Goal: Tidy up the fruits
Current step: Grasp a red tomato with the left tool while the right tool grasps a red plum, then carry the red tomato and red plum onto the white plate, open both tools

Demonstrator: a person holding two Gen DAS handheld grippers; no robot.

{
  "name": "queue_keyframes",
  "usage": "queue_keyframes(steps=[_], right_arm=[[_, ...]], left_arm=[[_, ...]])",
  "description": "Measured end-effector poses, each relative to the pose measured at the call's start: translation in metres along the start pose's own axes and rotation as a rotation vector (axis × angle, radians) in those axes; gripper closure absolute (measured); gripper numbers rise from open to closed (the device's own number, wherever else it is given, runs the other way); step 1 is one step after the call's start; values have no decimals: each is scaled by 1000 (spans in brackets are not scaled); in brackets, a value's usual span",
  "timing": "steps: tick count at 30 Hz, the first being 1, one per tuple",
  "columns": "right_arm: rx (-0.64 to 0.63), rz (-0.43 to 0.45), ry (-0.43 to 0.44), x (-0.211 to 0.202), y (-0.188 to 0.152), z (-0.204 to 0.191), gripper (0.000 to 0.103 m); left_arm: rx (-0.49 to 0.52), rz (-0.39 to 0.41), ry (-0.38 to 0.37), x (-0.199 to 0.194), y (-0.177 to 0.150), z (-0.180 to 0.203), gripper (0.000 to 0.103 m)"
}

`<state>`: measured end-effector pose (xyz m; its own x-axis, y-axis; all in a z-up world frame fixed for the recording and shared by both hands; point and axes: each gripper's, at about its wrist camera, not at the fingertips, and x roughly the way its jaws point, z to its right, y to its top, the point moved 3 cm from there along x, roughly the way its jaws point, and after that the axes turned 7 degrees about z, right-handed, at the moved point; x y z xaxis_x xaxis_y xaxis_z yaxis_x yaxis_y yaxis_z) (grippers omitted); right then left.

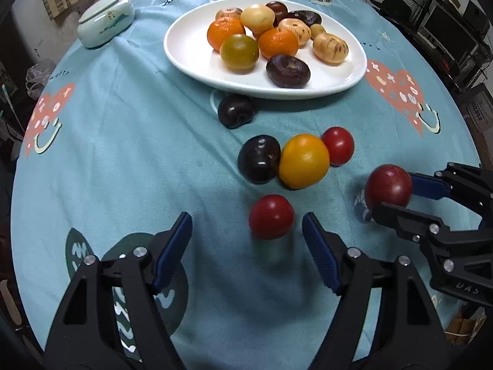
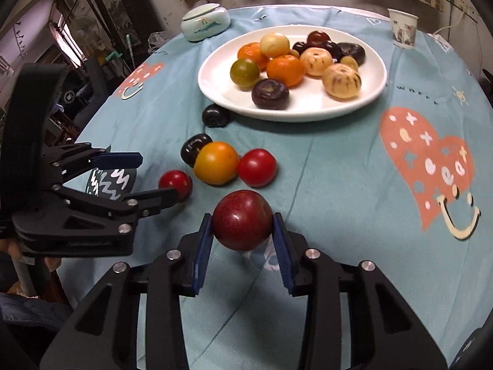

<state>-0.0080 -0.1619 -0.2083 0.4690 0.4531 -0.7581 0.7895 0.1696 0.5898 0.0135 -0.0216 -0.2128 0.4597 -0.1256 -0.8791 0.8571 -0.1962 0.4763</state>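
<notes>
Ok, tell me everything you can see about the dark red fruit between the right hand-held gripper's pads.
The dark red fruit is round, plum-like, with smooth glossy skin, fine pale speckles and small highlights. It sits between the blue pads of the right hand-held gripper, which press against its two sides. Whether it still rests on the blue tablecloth or is just lifted cannot be told. It is apart from the other loose fruits and well short of the white plate.

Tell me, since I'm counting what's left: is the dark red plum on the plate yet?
Not yet. The plum sits between the right gripper pads, short of the plate.
</notes>
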Motion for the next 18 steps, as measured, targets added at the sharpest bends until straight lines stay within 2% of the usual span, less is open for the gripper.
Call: queue_keyframes(steps=[4,8,10,12,18], right_arm=[[14,-7,3,2,-4,0,64],[8,-12,5,8,-3,-5,64],[0,-15,1,10,-4,-7,64],[-2,-23,2,12,-5,-8,64],[3,-28,-10,11,-8,-7,64]], left_arm=[[5,-3,-1,6,1,1,30],[9,-5,-7,11,4,1,38],[7,-2,-29,11,4,3,49],[23,-4,-49,12,4,8,71],[35,-8,-34,9,1,11,72]])
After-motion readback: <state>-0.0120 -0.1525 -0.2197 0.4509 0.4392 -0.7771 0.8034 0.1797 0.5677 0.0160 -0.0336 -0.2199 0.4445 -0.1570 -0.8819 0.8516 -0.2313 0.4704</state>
